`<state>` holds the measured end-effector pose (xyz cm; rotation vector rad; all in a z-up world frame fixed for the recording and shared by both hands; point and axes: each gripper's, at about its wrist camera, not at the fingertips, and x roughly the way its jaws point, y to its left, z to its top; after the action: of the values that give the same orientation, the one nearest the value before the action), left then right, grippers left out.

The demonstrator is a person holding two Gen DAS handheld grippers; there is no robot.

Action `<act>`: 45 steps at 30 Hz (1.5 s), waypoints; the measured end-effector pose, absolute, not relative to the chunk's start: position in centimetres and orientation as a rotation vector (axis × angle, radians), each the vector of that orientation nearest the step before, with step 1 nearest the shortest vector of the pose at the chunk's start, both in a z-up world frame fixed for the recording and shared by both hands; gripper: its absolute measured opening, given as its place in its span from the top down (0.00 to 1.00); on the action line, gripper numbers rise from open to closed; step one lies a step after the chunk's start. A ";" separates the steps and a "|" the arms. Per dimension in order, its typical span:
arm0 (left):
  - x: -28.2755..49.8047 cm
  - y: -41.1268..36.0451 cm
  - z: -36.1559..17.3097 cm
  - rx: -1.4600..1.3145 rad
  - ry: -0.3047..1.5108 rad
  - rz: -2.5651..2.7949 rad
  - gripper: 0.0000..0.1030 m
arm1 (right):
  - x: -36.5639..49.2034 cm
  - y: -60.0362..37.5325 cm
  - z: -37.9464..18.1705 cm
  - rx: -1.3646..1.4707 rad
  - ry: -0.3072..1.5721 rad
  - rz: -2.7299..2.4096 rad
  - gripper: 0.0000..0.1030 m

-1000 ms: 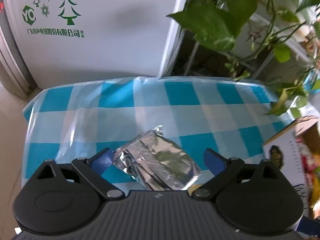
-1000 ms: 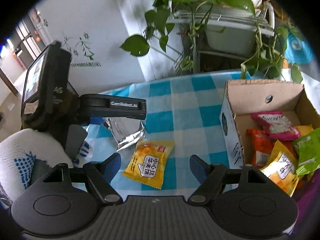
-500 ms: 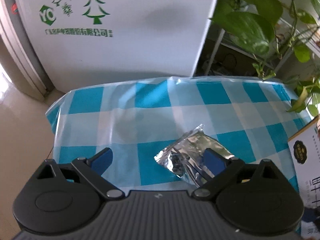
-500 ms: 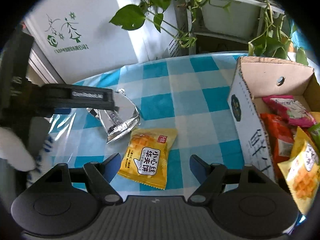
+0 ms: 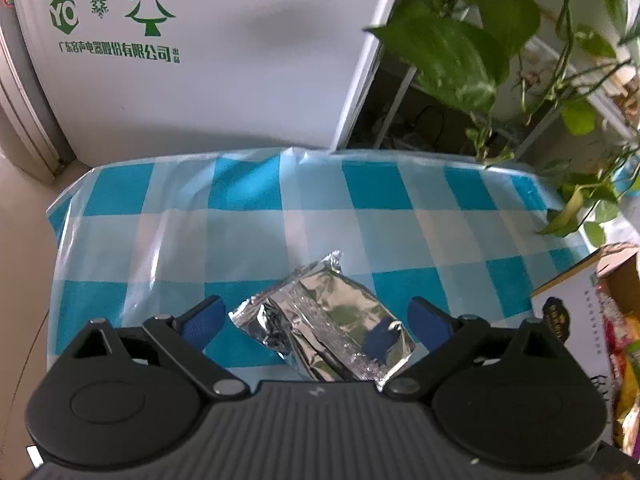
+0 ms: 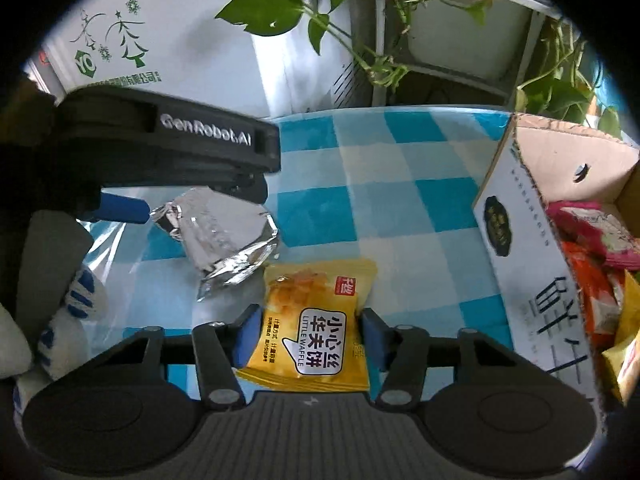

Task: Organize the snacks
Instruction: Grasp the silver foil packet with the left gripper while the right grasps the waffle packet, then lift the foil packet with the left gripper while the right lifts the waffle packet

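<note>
A silver foil snack pack [image 5: 324,322] lies on the blue checked tablecloth [image 5: 248,224]. My left gripper [image 5: 316,320] is open, its blue fingers either side of the pack, apart from it. The pack also shows in the right wrist view [image 6: 226,236], under the left gripper's body. A yellow Little Waffle pack [image 6: 316,320] lies between the blue fingers of my right gripper [image 6: 308,330]. Those fingers stand close against its two sides. An open cardboard box [image 6: 516,236] at the right holds several bright snack packs [image 6: 592,232].
A white appliance with green tree print [image 5: 208,48] stands behind the table. Trailing green plants [image 5: 460,52] hang over the table's back right. The box edge [image 5: 572,316] shows at the right of the left wrist view. The table's left edge drops to the floor.
My right gripper has moved forward and down over the yellow waffle pack and narrowed its fingers onto its sides. My left gripper swung left, then came back so the foil pack sits between its fingers.
</note>
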<state>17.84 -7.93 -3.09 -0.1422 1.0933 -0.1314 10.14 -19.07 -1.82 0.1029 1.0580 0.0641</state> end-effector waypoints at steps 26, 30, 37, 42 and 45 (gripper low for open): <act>17.5 -7.4 -5.0 -0.054 1.172 -0.037 0.00 | 9.5 -22.0 -1.4 0.147 1.092 -0.016 0.46; 17.7 -8.0 -5.2 -0.029 1.165 -0.028 0.00 | 9.5 -22.0 -1.4 0.152 1.092 -0.017 0.45; 17.6 -8.6 -5.1 0.005 1.118 -0.047 0.05 | 9.5 -22.0 -1.5 0.160 1.091 -0.016 0.45; 17.3 -8.5 -4.5 -0.011 1.073 -0.092 0.30 | 9.4 -22.0 -1.4 0.162 1.086 -0.014 0.46; 17.2 -8.1 -4.3 -0.035 1.067 -0.107 0.36 | 9.3 -22.2 -1.2 0.167 1.081 -0.013 0.46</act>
<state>17.18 -8.14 -4.32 -0.0346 1.0667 -0.1069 9.29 -22.15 -1.22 0.1668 1.0807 -0.0133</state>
